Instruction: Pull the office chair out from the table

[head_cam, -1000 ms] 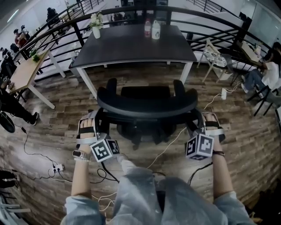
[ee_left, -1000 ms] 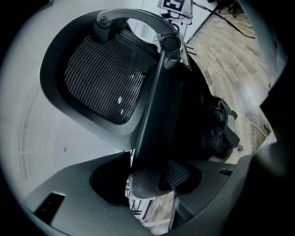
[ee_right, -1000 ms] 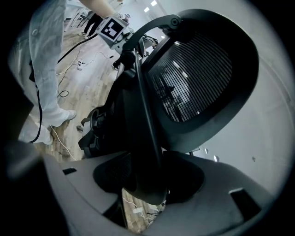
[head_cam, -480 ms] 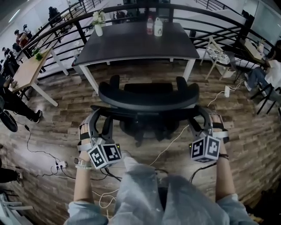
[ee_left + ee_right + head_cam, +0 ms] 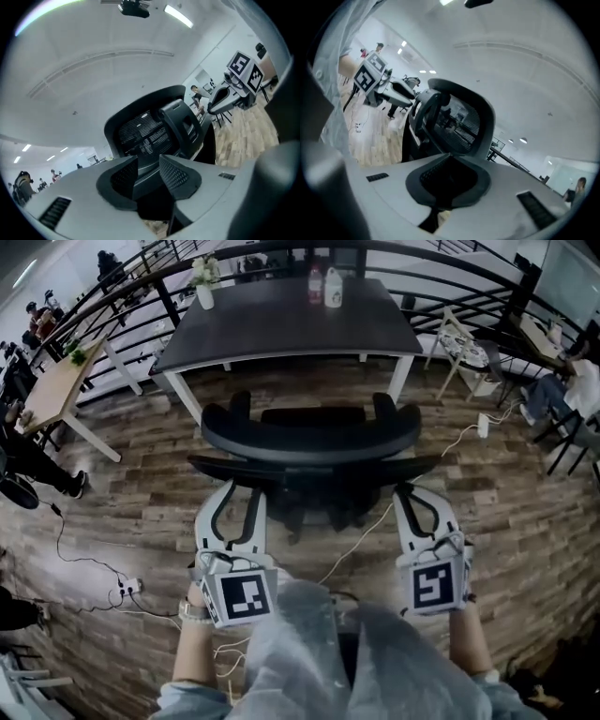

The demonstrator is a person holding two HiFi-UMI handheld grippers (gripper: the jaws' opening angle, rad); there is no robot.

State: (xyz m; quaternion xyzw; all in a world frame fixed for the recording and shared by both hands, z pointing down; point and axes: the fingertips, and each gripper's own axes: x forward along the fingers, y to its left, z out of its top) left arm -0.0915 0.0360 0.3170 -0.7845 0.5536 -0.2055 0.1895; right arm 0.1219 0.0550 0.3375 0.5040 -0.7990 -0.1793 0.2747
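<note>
The black office chair [image 5: 309, 432] stands with its back to me, in front of the dark table [image 5: 281, 329]. My left gripper [image 5: 242, 488] reaches to the left end of the bar under the backrest. In the left gripper view its jaws have just been closing, and the left gripper [image 5: 149, 164] has a dark edge of the chair [image 5: 145, 131] between its pads. My right gripper [image 5: 417, 491] points at the right end of that bar. Its jaws have just closed too. In its own view the right gripper [image 5: 450, 159] looks shut, with nothing visible between the pads and the chair [image 5: 459, 122] just ahead.
Two bottles [image 5: 323, 287] and a flower vase [image 5: 204, 282] stand on the table's far edge. Cables [image 5: 361, 545] and a power strip [image 5: 127, 594] lie on the wooden floor. A light wooden table [image 5: 56, 395] is at the left, and a black railing [image 5: 450, 282] runs behind.
Both grippers have rolled so that their marker cubes face up. They have moved from beside the chair's back to behind it. Both pairs of jaws have closed.
</note>
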